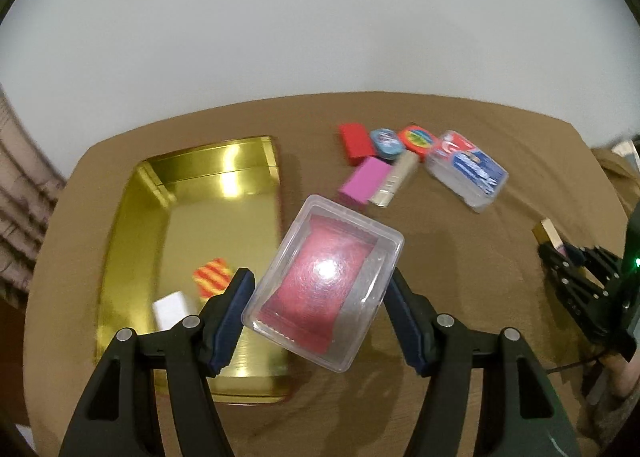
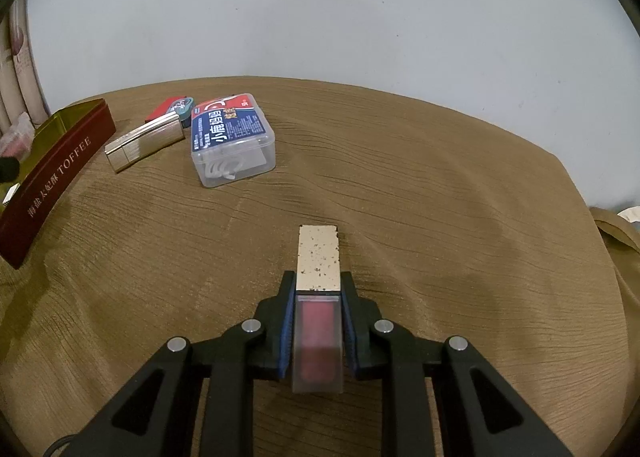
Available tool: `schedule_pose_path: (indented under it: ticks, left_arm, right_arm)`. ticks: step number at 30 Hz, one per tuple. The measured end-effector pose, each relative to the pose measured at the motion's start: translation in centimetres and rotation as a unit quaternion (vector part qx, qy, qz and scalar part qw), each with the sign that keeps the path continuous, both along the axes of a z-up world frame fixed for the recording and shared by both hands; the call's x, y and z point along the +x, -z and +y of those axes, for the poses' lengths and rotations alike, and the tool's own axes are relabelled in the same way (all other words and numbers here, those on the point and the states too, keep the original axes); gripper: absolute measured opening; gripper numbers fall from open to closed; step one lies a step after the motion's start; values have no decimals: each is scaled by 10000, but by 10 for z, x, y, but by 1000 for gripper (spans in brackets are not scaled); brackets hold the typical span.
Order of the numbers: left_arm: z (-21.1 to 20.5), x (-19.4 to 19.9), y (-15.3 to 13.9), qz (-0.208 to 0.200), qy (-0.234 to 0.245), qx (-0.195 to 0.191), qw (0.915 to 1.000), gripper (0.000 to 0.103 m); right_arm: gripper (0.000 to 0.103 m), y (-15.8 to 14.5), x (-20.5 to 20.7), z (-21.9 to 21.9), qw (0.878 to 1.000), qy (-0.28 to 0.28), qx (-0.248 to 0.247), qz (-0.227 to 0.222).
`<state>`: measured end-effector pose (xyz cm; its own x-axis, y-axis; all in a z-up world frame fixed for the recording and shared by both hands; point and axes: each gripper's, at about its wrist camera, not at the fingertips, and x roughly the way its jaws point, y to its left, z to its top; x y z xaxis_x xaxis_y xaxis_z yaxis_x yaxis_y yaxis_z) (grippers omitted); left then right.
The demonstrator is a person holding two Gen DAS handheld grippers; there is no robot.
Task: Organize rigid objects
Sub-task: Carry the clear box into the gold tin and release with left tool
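The clear plastic case with a red packet inside is hanging tilted between the pads of the left claw, which is pinching it by its two long sides, partly over the near right edge of the gold tin and partly over the brown worktop. Gripped askew on smooth walls, it could be slipping or twisting loose, or catching the tin's rim when lowered. Inside the tin a white block and a striped piece are lying, leaving little room nearby. The right claw is pinching a slim lipstick-like case, its far end appearing to touch the cloth.
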<state>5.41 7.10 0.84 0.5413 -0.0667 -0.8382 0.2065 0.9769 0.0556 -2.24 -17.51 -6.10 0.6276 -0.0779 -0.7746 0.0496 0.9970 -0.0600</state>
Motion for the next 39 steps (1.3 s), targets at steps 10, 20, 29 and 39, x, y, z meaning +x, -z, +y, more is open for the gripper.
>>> schedule_pose_path:
  ticks: [10,20,29,39]
  left_arm:
    - [61,22,-6,-23,-794,55,9968,62]
    - [103,58,11,119,-1308,16,9913,62]
    - [121,82,40,318,-1345,-32,9904,62]
    - [130,93,55,362,-1120,-109,9930,62]
  right_arm:
    - [21,0,0,1,10000,-3,-5,1]
    - [21,0,0,1,10000,-6,-13,2]
    - [21,0,0,0,10000,1,-1,4]
    - [22,1,1,5,10000,10,-68,14]
